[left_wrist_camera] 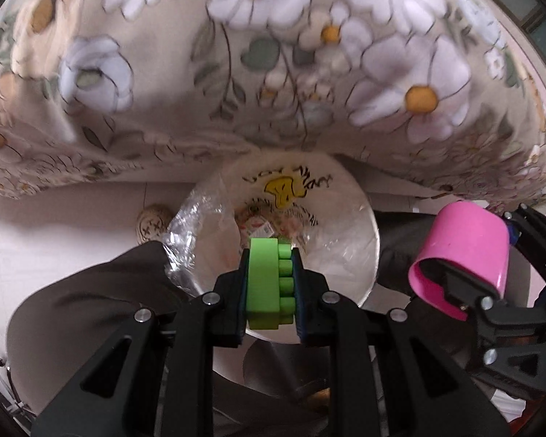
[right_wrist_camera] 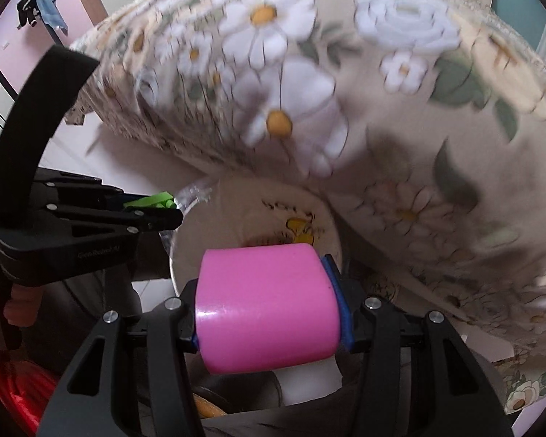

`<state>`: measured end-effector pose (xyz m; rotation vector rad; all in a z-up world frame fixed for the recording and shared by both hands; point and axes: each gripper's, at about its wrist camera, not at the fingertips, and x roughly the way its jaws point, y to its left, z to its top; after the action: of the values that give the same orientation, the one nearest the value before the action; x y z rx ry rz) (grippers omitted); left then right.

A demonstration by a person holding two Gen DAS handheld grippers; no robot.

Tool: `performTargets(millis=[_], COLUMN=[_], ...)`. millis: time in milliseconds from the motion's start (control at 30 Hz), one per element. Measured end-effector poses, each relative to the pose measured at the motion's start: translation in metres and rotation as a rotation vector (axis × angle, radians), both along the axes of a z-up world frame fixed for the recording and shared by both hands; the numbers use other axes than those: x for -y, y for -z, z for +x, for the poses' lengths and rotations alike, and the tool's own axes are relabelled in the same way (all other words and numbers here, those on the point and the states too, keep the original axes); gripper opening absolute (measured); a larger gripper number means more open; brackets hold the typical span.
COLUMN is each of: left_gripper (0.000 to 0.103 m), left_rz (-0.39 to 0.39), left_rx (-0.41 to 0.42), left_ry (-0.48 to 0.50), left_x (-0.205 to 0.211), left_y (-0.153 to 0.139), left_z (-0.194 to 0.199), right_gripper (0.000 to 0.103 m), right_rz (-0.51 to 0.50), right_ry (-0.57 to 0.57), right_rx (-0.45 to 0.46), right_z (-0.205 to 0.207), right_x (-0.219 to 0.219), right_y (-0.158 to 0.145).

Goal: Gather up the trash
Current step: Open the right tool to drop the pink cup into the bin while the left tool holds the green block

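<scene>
A: Looking down the left wrist view, the left gripper [left_wrist_camera: 269,284] is clamped tight on a green toy brick [left_wrist_camera: 264,284], and it hangs right above the bin [left_wrist_camera: 367,225]. The bin has a clear plastic liner [left_wrist_camera: 196,233] and already some wrappers [left_wrist_camera: 262,224] at the bottom, so I judge part of the collecting is done.

B: And the right gripper [right_wrist_camera: 269,313]?

A: Its jaws are spread wide around a pink cup [right_wrist_camera: 265,306], pressing on both sides. The cup sits just beside the bin's rim, not over the opening yet. Neither piece is dropped, so both releases are left.

B: Room to move?

A: Tight above. The flowered tablecloth [left_wrist_camera: 273,73] overhangs the far edge of the bin, so the open room is on the near side. The two grippers are near each other, so one should go at a time. A small round thing [left_wrist_camera: 153,220] lies on the floor left of the bin; it is too blurred to tell whether it is trash.
</scene>
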<state>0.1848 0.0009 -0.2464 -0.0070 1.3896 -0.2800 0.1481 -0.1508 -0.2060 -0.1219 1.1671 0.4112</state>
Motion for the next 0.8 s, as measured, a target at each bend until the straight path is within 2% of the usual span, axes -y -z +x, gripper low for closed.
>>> performTargets(millis=[367,800], left_gripper=[0.021,0.021], left_rz=[0.008,0.001], left_rx=[-0.122,-0.226], left_ry=[-0.021,-0.034], left_x=[0.005,0.013], left_y=[0.054,0.101], left_z=[0.006,0.018], right_gripper=[0.055,0.054], right_rz=[-0.020,-0.053], right_ry=[-0.003,-0.030], right_rx=[-0.111,-0.217], right_z=[0.006,0.010], right_x=[-0.009,-0.030], right_y=[0.052,0.101])
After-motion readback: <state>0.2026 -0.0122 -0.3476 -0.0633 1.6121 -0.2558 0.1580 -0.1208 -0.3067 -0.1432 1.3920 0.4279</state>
